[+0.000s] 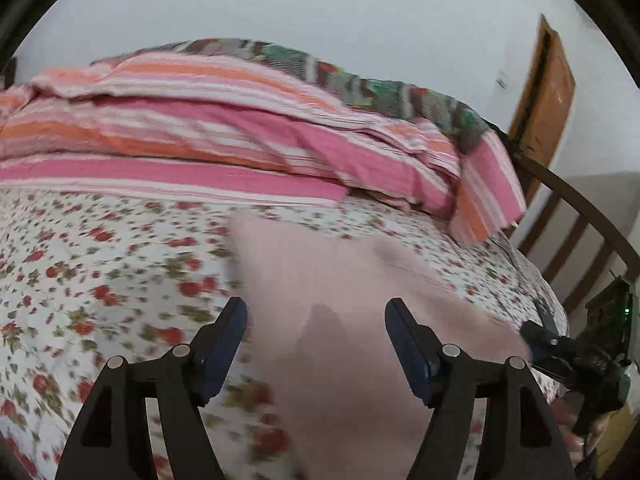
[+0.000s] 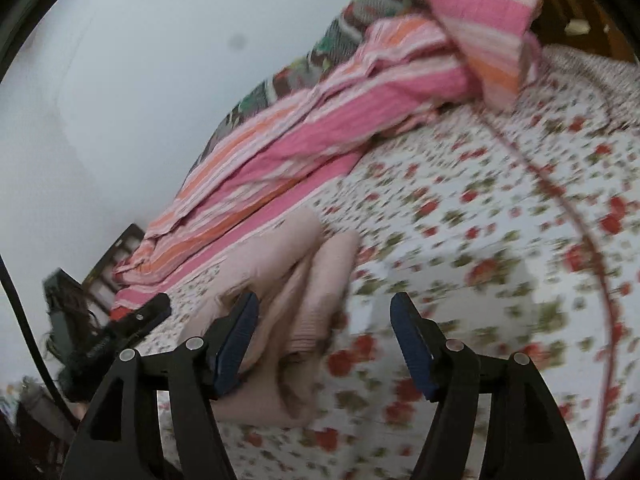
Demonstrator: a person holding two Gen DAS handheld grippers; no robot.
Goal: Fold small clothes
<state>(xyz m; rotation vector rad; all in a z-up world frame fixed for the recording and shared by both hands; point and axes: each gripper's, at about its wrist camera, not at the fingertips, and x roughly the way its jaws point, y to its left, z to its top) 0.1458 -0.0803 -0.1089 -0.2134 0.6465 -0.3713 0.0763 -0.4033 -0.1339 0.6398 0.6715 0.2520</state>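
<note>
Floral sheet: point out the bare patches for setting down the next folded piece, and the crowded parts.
Bare floral sheet lies left of the pink garment, below the striped blanket. A second bare patch lies right of the garment, toward the bed's edge. Crowded: the blanket strip along the wall, and the right gripper beside the garment.

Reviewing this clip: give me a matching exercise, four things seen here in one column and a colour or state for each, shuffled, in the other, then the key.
Things:
1. garment
2. bedsheet
3. blanket
4. left gripper

Descriptions:
A. pink and orange stripes, bunched at the far side
B. open, nothing between its fingers
C. plain pale pink, lying on the bed
D. white with small red flowers

Pairs: 1-C, 2-D, 3-A, 4-B
</note>
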